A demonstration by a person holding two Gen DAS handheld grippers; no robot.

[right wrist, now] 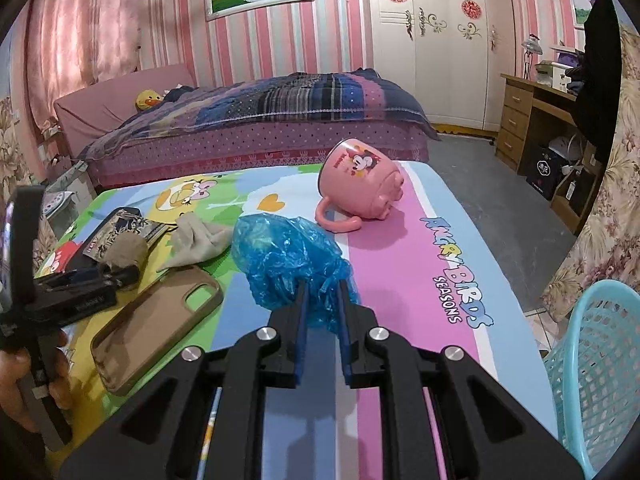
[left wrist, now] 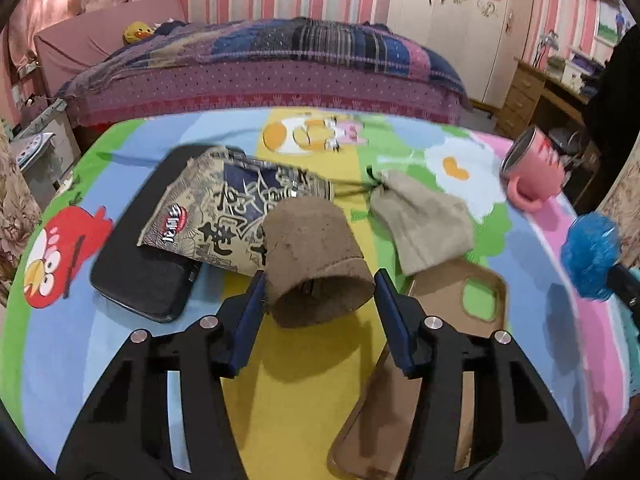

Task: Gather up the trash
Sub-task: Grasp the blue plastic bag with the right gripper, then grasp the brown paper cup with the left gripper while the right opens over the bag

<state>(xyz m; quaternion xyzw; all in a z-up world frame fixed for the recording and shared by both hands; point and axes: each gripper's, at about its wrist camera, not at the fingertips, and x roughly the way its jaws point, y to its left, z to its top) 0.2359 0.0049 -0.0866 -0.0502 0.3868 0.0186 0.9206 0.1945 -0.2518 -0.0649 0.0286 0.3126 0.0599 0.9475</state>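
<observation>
On the cartoon-print worktop (right wrist: 400, 280), two claws at work.
Right claw (right wrist: 322, 292) is clamped on a blue plastic bag (right wrist: 280, 256); left claw (left wrist: 320, 280) stands apart around a brown paper cup (left wrist: 316, 252).

On the worktop (right wrist: 408, 272) the snack packet (left wrist: 224, 208) lay across the flat case (left wrist: 148, 264), with the paper cup (left wrist: 316, 264) on its side before it. The cloth (left wrist: 420, 224) lay right of them, the phone case (right wrist: 156, 316) nearer, the mug (right wrist: 360, 188) tipped over farther right.
</observation>
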